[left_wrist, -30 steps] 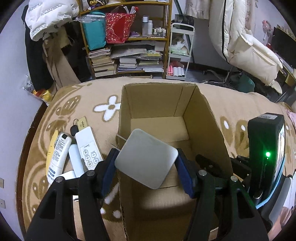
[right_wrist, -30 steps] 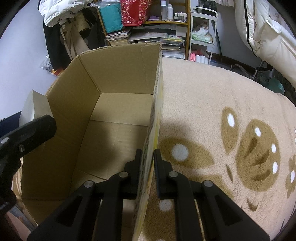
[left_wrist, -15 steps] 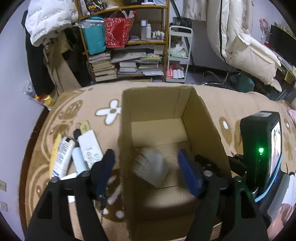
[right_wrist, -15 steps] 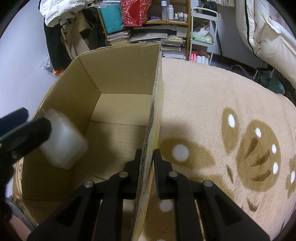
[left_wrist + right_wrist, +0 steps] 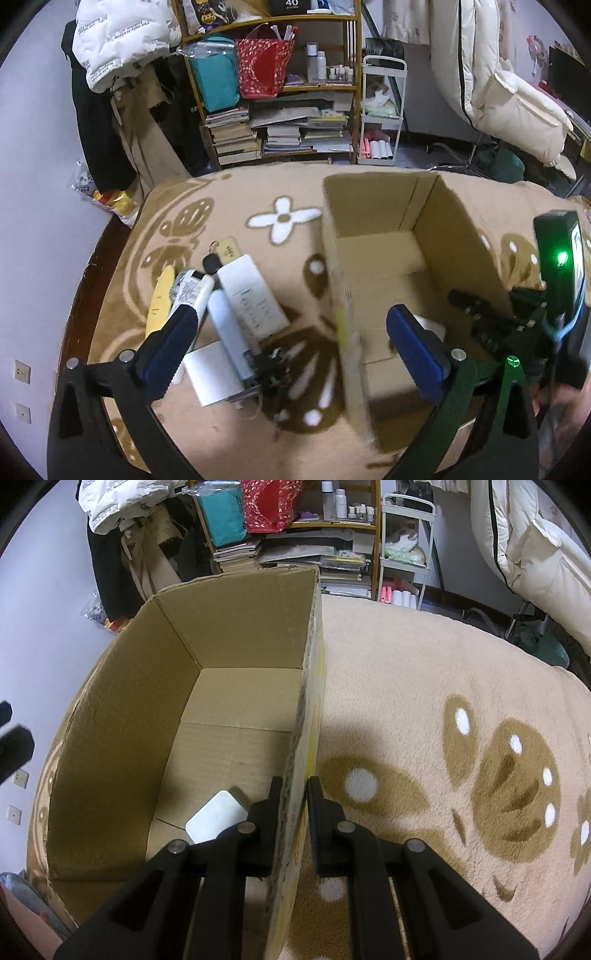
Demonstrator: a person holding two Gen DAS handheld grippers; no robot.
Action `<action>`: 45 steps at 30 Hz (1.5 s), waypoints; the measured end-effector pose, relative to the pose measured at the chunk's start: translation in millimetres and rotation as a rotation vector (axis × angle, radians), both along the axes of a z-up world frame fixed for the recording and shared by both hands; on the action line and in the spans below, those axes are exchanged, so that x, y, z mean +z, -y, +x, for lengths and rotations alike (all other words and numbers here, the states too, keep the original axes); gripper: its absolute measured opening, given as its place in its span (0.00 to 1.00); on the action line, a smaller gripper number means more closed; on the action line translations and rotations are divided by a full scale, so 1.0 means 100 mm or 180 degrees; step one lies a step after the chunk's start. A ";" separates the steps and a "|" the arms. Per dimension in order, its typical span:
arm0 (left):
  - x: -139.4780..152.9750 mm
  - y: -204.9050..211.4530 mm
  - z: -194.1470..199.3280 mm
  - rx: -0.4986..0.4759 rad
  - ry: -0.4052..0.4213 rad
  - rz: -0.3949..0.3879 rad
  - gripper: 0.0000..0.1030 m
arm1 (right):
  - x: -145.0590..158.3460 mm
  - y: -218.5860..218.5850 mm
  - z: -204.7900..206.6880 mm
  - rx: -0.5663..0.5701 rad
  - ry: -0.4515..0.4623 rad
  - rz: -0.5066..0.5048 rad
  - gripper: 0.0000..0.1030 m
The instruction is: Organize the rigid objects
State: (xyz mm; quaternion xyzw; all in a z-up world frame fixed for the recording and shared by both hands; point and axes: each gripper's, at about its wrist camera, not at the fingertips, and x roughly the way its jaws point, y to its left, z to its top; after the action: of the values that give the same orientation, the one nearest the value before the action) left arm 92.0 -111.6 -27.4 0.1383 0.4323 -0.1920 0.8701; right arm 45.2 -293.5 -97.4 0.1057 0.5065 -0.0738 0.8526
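The flat white square-cornered piece (image 5: 216,816) that the left gripper (image 5: 291,341) held a second ago has dropped and now lies on the floor of the cardboard box (image 5: 122,716), near its front right corner. That gripper's blue-padded fingers (image 5: 168,349) stand wide apart with nothing between them, straddling the box's left wall above the remotes (image 5: 251,295) on the flower-patterned blanket (image 5: 229,206). The right gripper (image 5: 294,812) stays pinched on the box's right wall.

Black tongs (image 5: 291,345) w/ blue pads (image 5: 417,349), silver screws.
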 end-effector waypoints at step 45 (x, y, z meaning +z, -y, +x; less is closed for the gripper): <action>-1.20 -0.37 -0.02 0.0030 -0.1191 -0.0158 0.06 | -0.02 0.01 -0.02 0.0043 -0.0023 -0.0038 0.13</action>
State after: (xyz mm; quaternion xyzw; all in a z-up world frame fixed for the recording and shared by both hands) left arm 90.4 -74.4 -147.2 0.0766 0.5823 -0.2210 0.7786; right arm 43.2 -294.6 -99.2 0.0969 0.5098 -0.0715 0.8518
